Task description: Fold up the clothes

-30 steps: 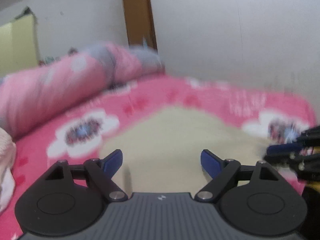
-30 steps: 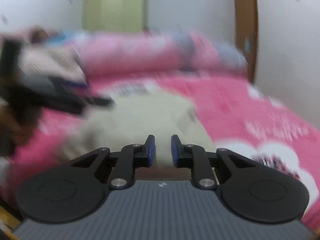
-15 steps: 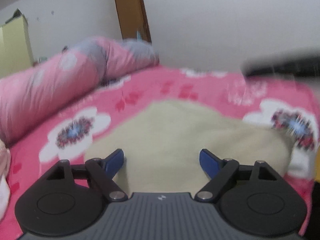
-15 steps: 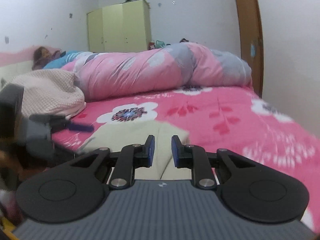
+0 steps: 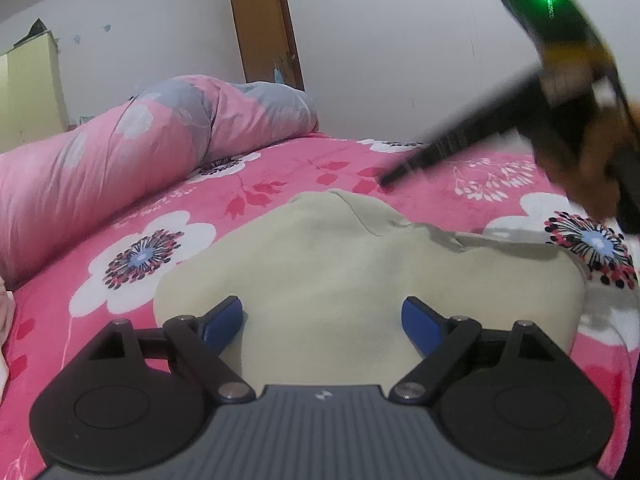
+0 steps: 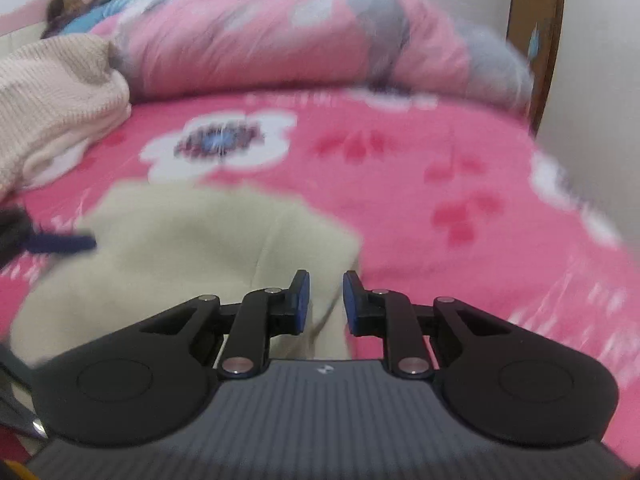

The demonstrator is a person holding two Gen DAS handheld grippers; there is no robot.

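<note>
A cream garment lies flat on the pink flowered bedspread, one flap folded over along its right side. My left gripper hovers just above the garment's near edge; its jaws are wide and still opening, with nothing between the pads. My right gripper is over the garment's right edge, its pads a narrow gap apart and empty. In the left wrist view the right gripper is a dark blur raised at the upper right, held by a hand. A blue fingertip of the left gripper shows at the left.
A rolled pink and grey quilt lies across the far side of the bed. A beige knitted garment is heaped at the left. A person lies beyond it. A white wall and a brown door border the bed.
My right gripper has swung up and to the right, from low beside the garment to high above the bedspread. The left gripper has barely moved.
</note>
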